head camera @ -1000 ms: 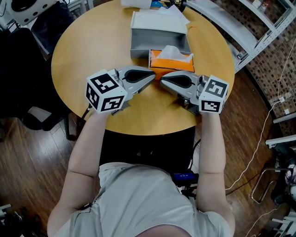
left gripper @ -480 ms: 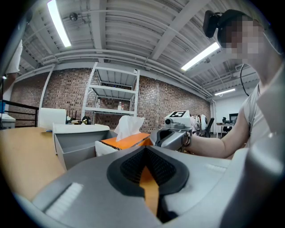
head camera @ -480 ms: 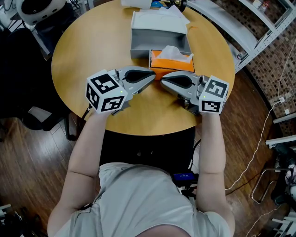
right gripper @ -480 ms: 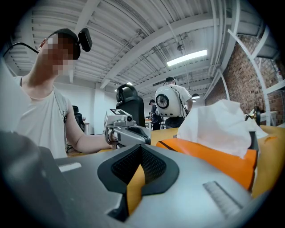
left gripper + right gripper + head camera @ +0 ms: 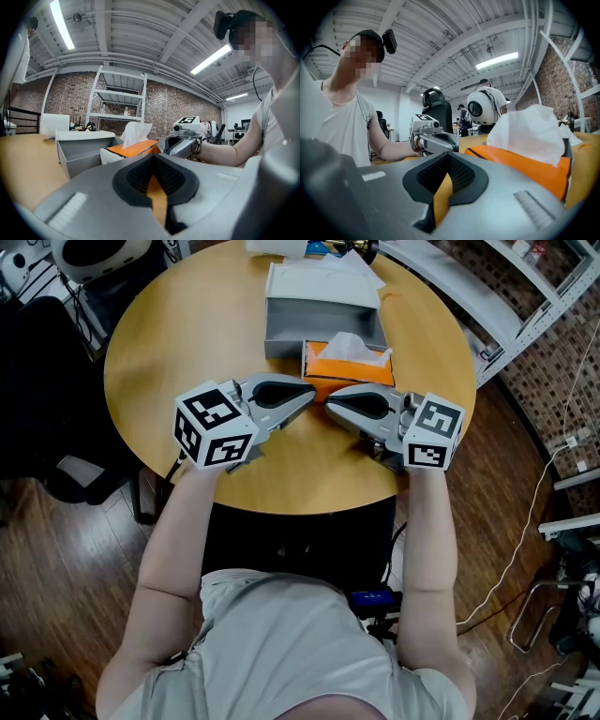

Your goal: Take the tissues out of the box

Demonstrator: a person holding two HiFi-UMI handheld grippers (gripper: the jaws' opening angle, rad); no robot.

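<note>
An orange tissue box (image 5: 344, 367) stands near the middle of the round wooden table (image 5: 187, 334), with a white tissue (image 5: 353, 346) poking out of its top. My left gripper (image 5: 312, 396) lies on the table just in front of the box's left corner, its jaws shut with nothing between them. My right gripper (image 5: 327, 400) faces it tip to tip, also shut and empty. In the left gripper view the box (image 5: 133, 147) and tissue (image 5: 135, 132) show ahead left; in the right gripper view the box (image 5: 525, 166) and tissue (image 5: 529, 133) fill the right.
An open grey tray (image 5: 279, 335) sits directly behind the tissue box, with white sheets (image 5: 323, 279) behind it. Small items lie at the table's far edge. Metal shelving (image 5: 511, 296) stands to the right, a dark chair (image 5: 56, 381) to the left.
</note>
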